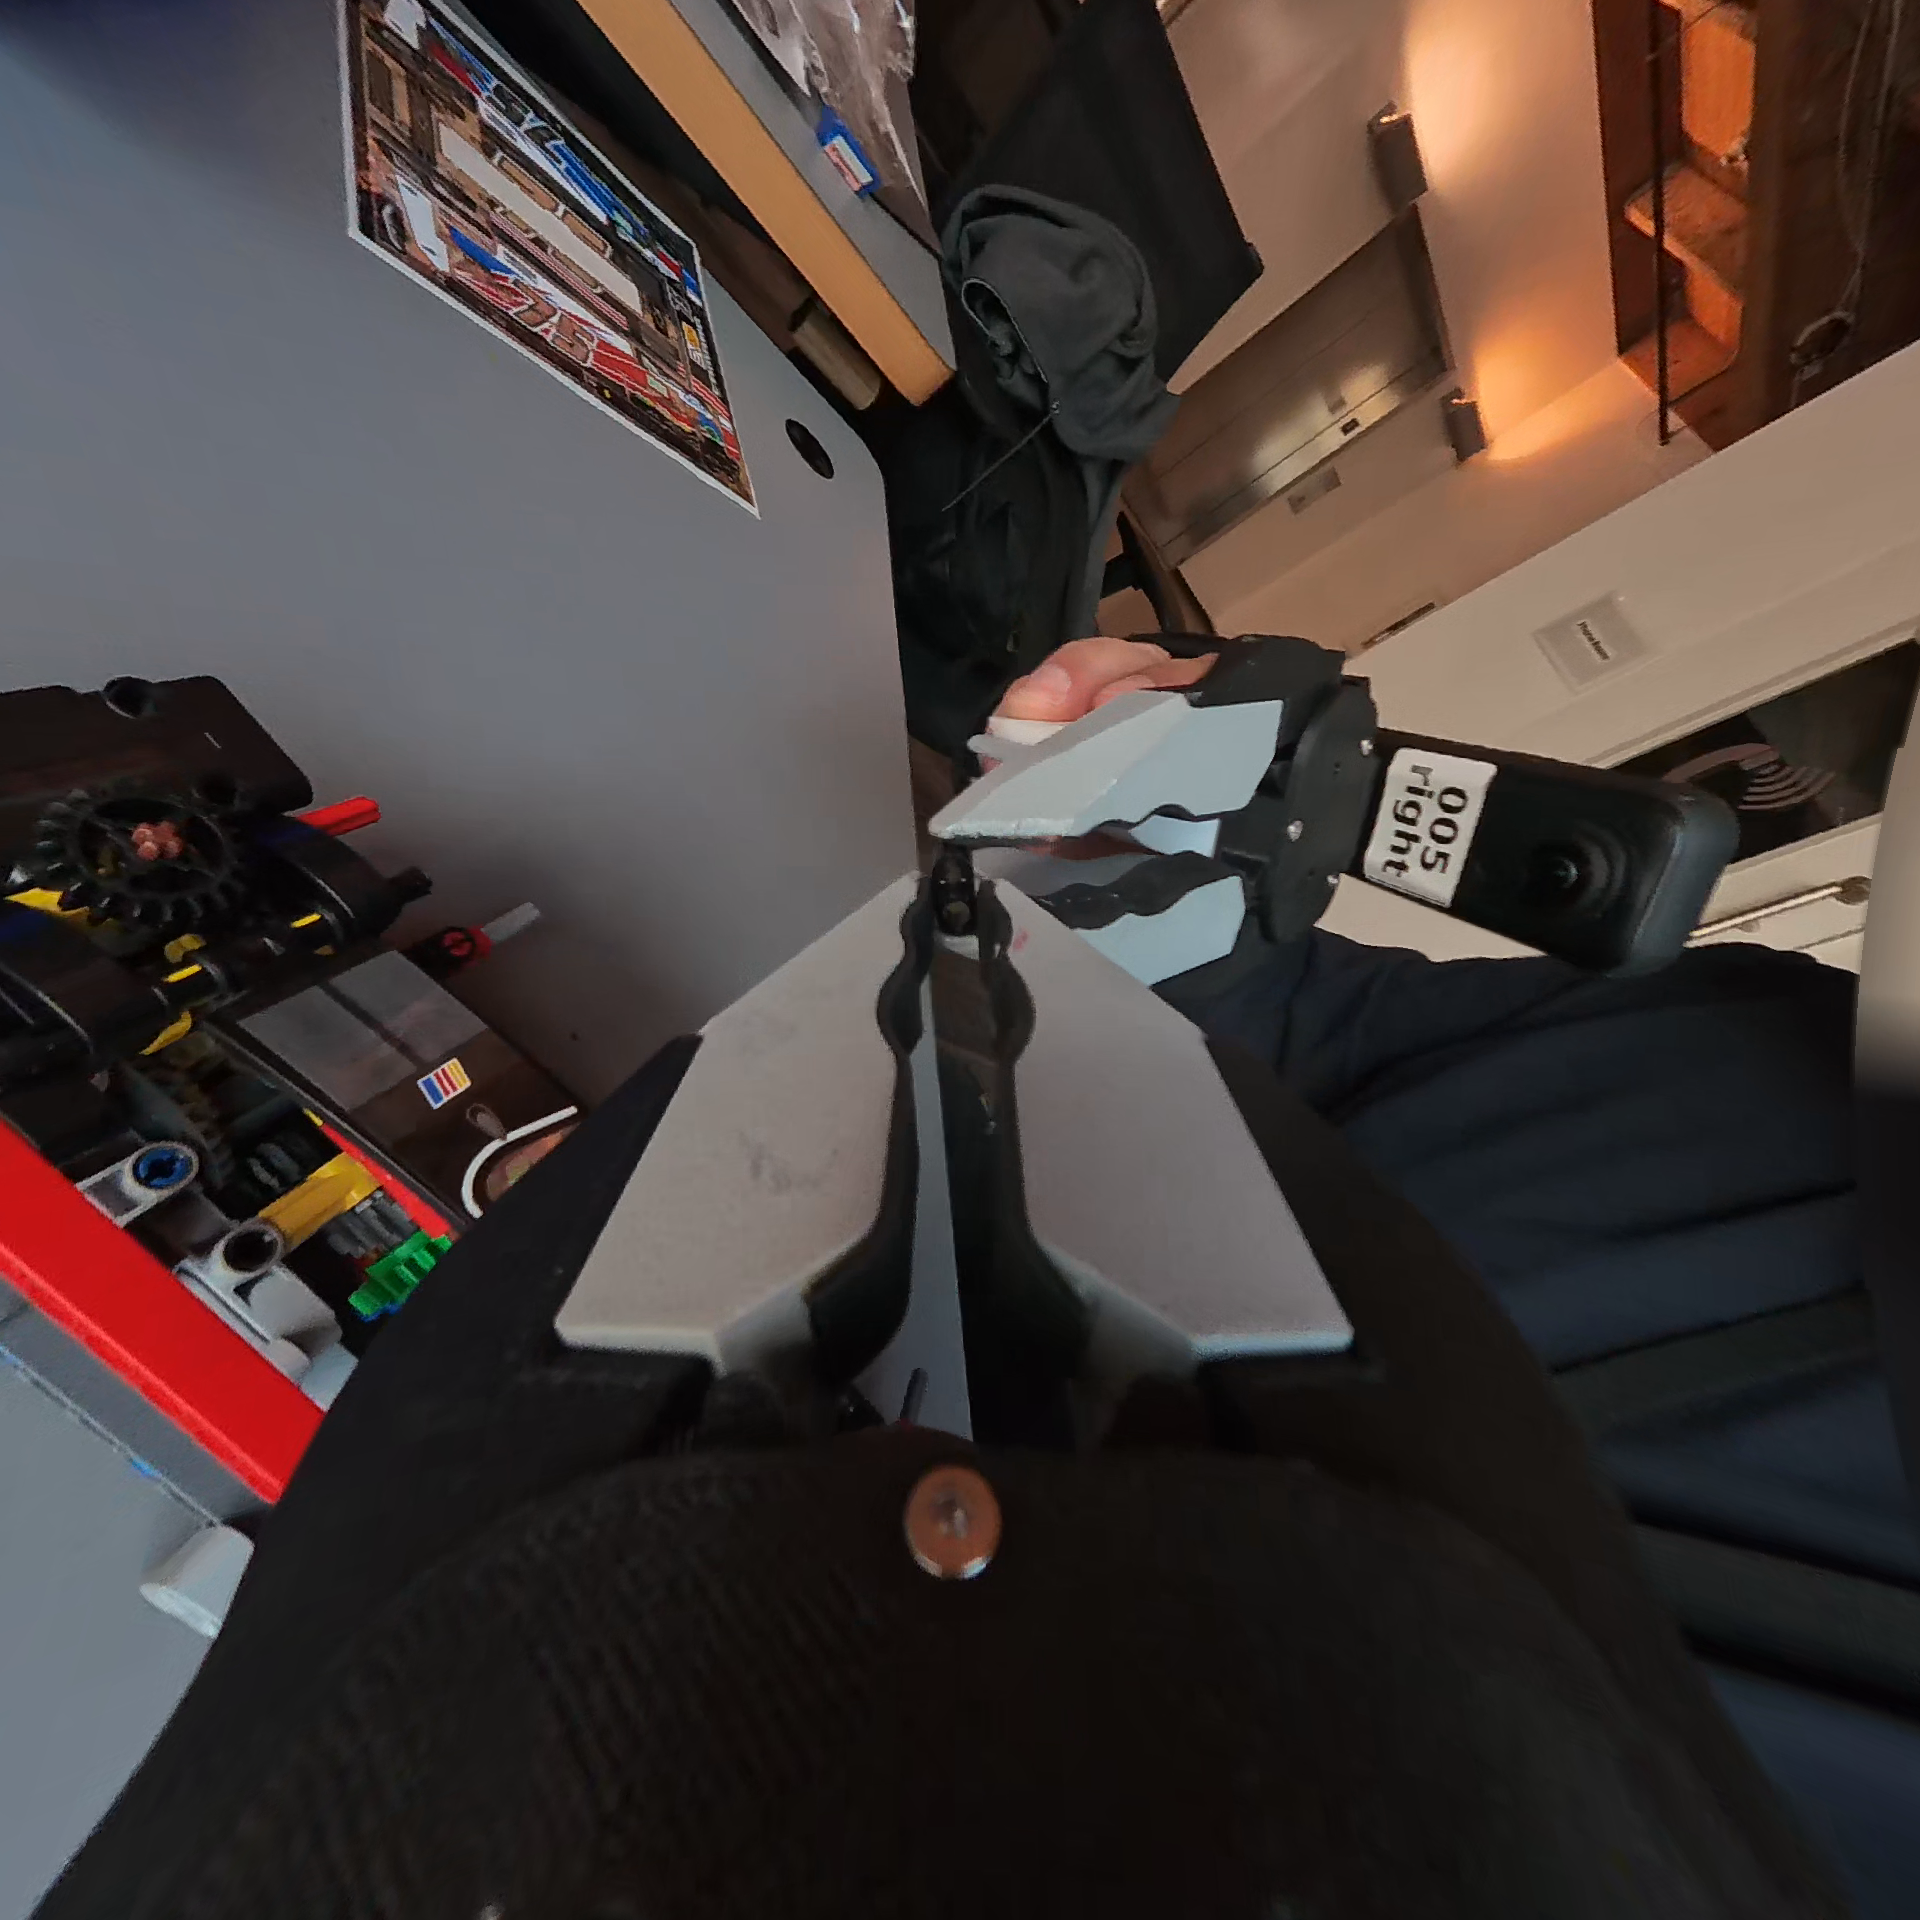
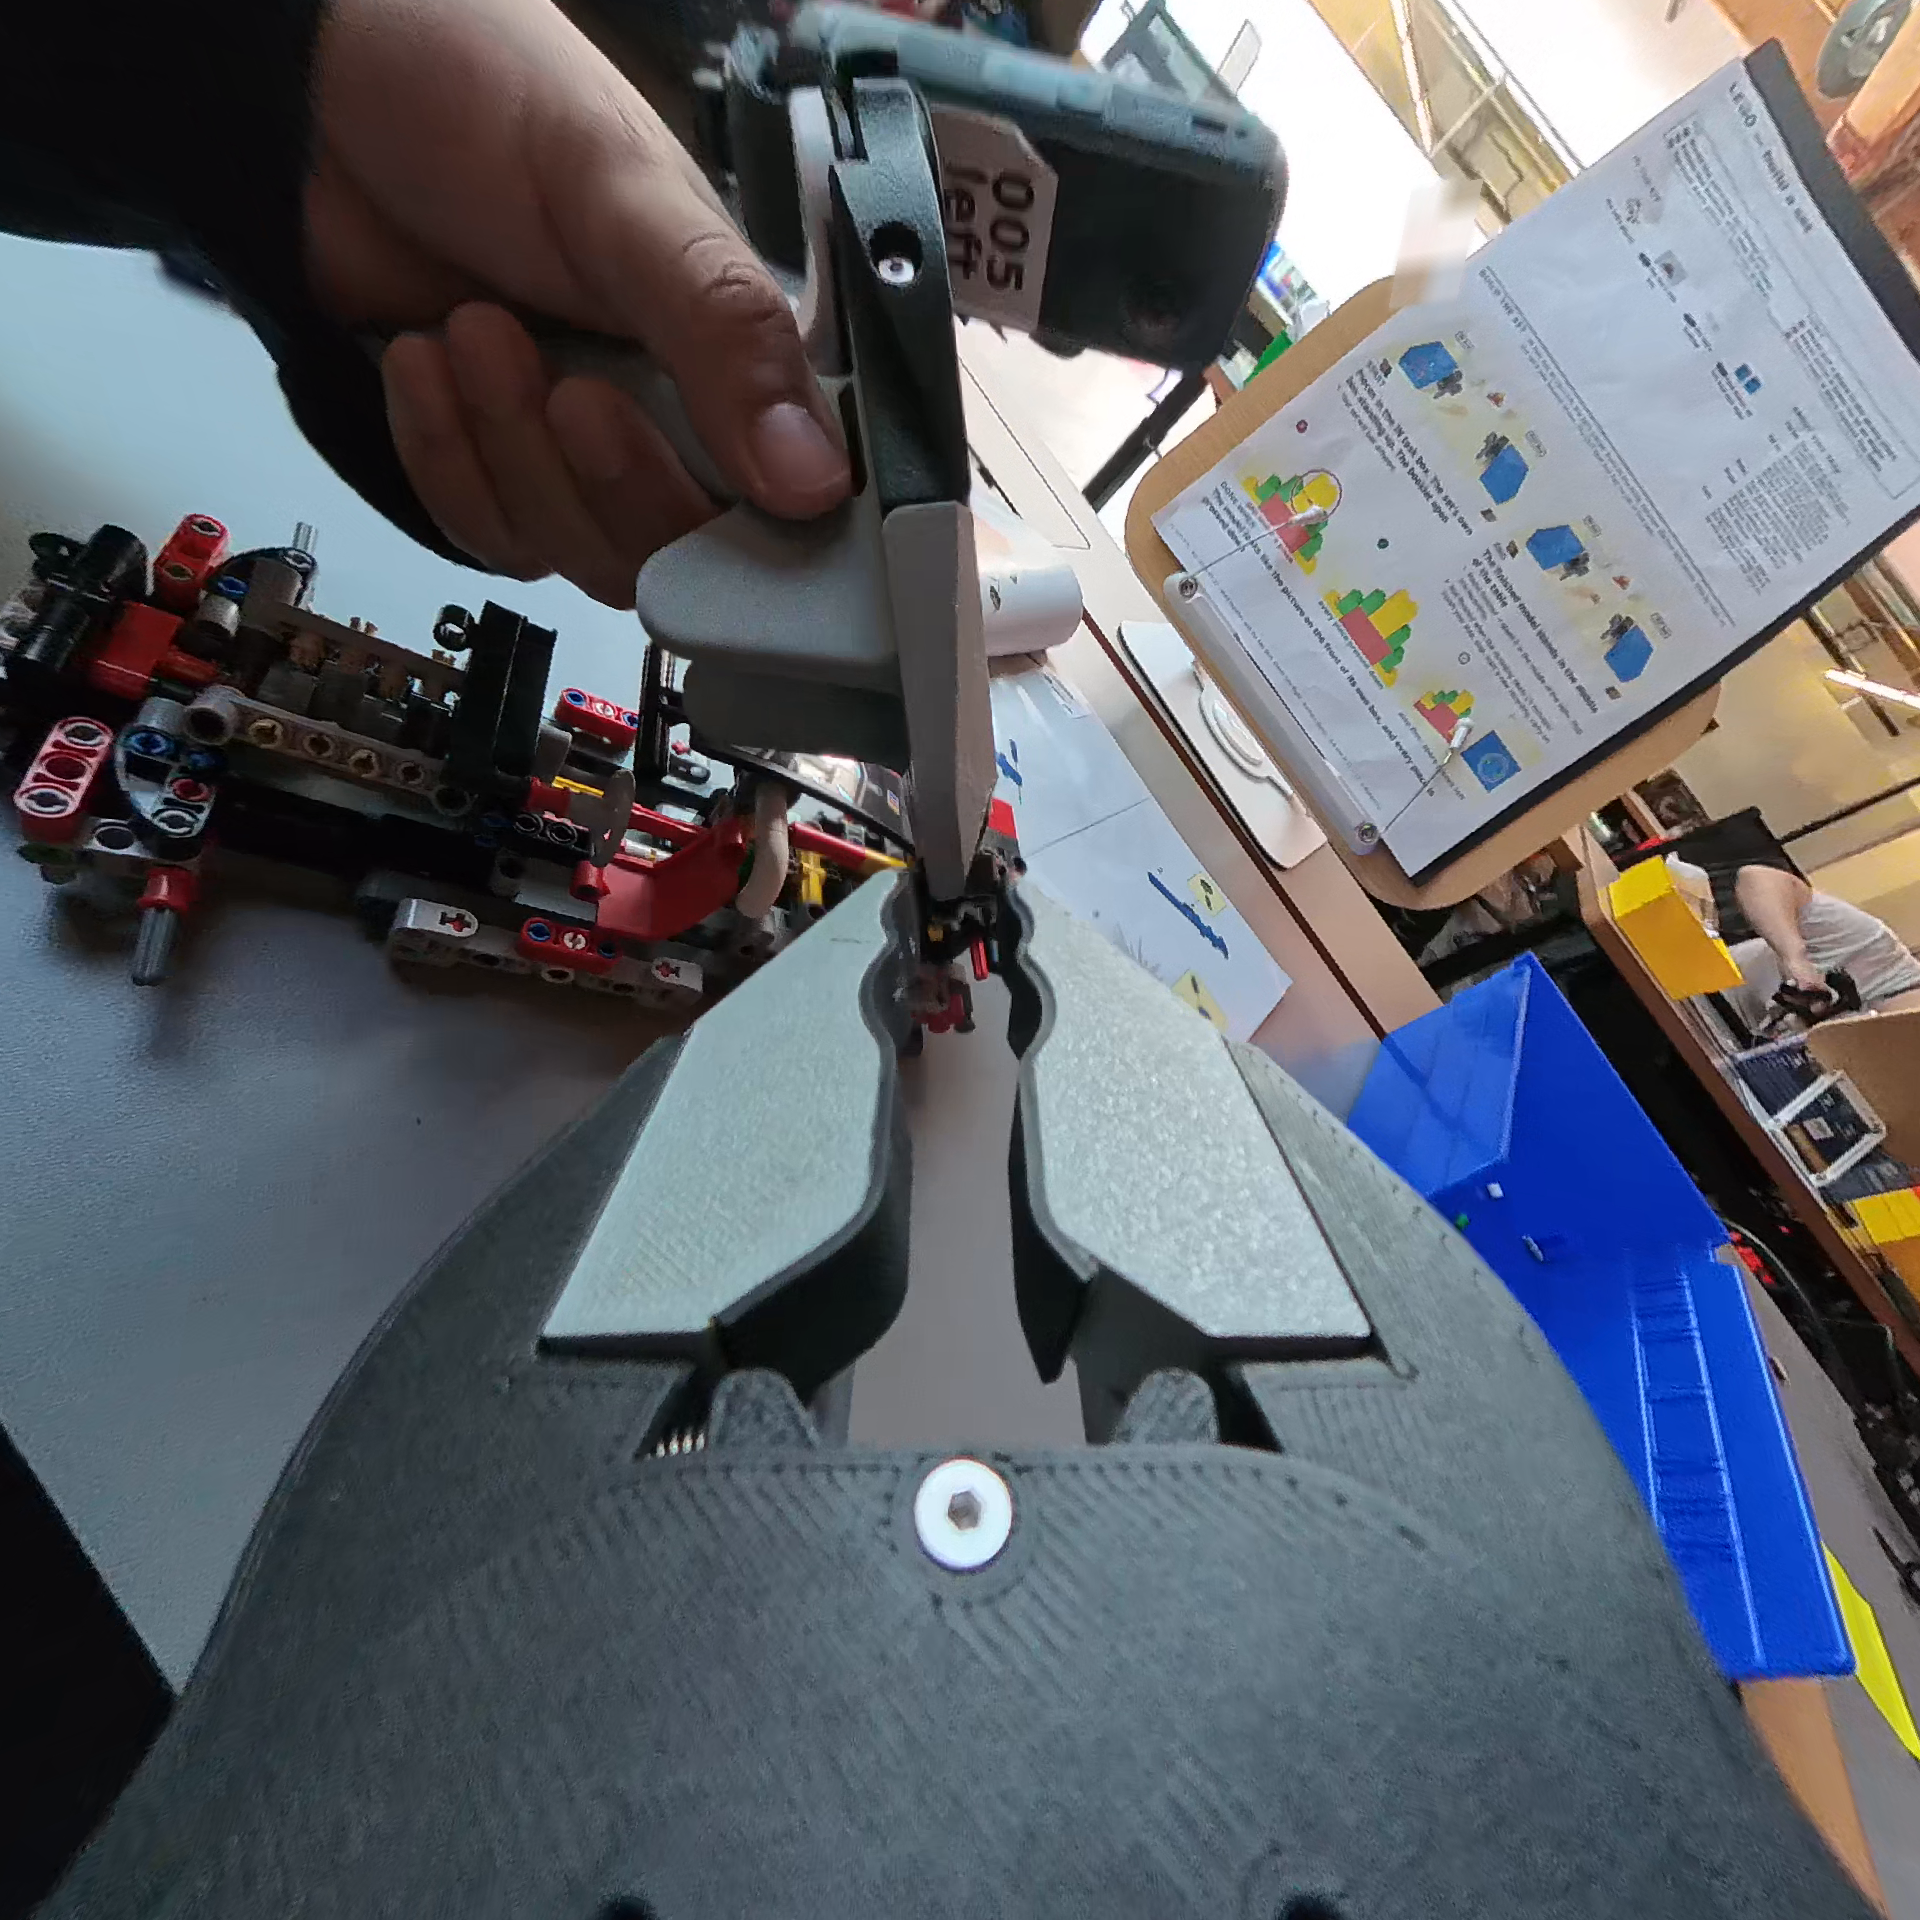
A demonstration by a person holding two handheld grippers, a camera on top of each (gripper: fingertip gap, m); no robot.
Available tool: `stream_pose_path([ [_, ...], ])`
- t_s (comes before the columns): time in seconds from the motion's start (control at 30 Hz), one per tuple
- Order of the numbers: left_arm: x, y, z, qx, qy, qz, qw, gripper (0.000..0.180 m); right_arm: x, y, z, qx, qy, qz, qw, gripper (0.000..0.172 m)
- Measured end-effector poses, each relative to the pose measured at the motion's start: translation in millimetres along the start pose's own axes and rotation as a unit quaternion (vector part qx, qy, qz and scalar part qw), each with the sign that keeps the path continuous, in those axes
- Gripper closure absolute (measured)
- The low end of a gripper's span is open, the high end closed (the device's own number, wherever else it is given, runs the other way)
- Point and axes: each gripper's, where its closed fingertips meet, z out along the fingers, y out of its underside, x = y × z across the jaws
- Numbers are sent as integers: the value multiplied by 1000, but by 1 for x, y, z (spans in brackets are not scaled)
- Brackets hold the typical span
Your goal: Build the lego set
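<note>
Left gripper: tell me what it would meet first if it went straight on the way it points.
Almost at once, the right gripper: its grey fingertips lie across the line just past the left gripper, which is closed on a small black piece. Depth between them is unclear.

A grey table (image 2: 208, 1143) bears a red, black and grey brick model (image 2: 343, 769); the bin (image 2: 1621, 1299) at right is blue.

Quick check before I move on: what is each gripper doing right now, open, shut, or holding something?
Left gripper: shut on a small black piece at its fingertips.
Right gripper: shut on a small black and red brick assembly, which the left fingertips meet.
</note>
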Motion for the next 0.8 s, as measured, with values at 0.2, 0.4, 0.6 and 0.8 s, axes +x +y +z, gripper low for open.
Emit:
stream_pose_path([
  [0.2, 19, -1, -4, -8, 95, -28, 995, 175, 1, -17, -10, 72, -28, 30, 997, 160],
  [0.4, 15, 0, -4, -22, 74, -20, 997, 175, 0, -15, -9, 61, -32, 9, 998, 159],
  [0.6, 11, 2, -4, -25, 61, -18, 998, 175, -2, -14, -6, 51, -37, 10, 998, 161],
  [0.8, 10, 3, -4, -23, 58, -22, 998, 175, -3, -13, -5, 46, -37, -5, 998, 160],
])
